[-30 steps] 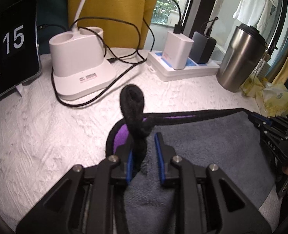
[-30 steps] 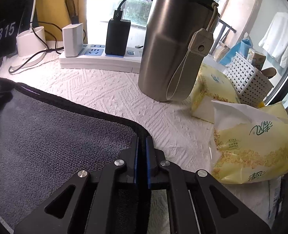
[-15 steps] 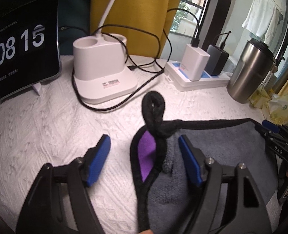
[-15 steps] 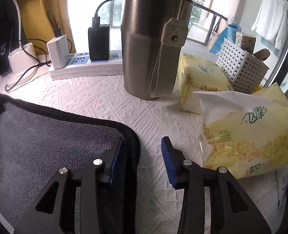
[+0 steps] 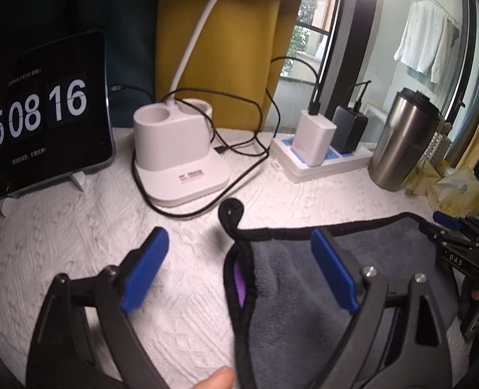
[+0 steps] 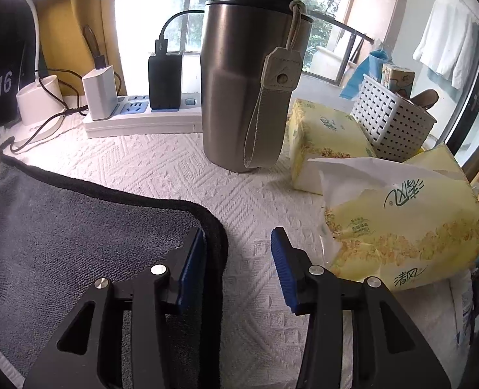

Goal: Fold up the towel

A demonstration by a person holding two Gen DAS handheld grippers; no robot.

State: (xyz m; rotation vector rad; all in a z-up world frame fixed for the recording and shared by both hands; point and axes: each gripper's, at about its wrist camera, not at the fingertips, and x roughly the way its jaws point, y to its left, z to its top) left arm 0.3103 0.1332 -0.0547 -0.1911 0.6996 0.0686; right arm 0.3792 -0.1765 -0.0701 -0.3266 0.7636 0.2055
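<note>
A grey towel (image 5: 291, 278) with a black hem and a purple underside lies folded on the white tablecloth (image 5: 77, 233). Its hanging loop (image 5: 231, 214) sticks up at the far left corner. My left gripper (image 5: 239, 269) is open wide, its jaws either side of that corner, above it. My right gripper (image 6: 238, 259) is open over the towel's far right corner (image 6: 207, 223); its left pad (image 6: 192, 269) is over the hem. The towel fills the left of the right wrist view (image 6: 77, 243). The right gripper also shows in the left wrist view (image 5: 456, 243).
A tablet clock (image 5: 41, 120), a white lamp base (image 5: 174, 159) with black cables, a power strip (image 5: 320, 159) with chargers and a steel tumbler (image 6: 249, 90) stand along the back. Yellow tissue packs (image 6: 398, 227) and a white basket (image 6: 391, 123) crowd the right.
Both grippers have opened and let go of the towel's corners, then drawn back and up. The towel now lies flat on the table.
</note>
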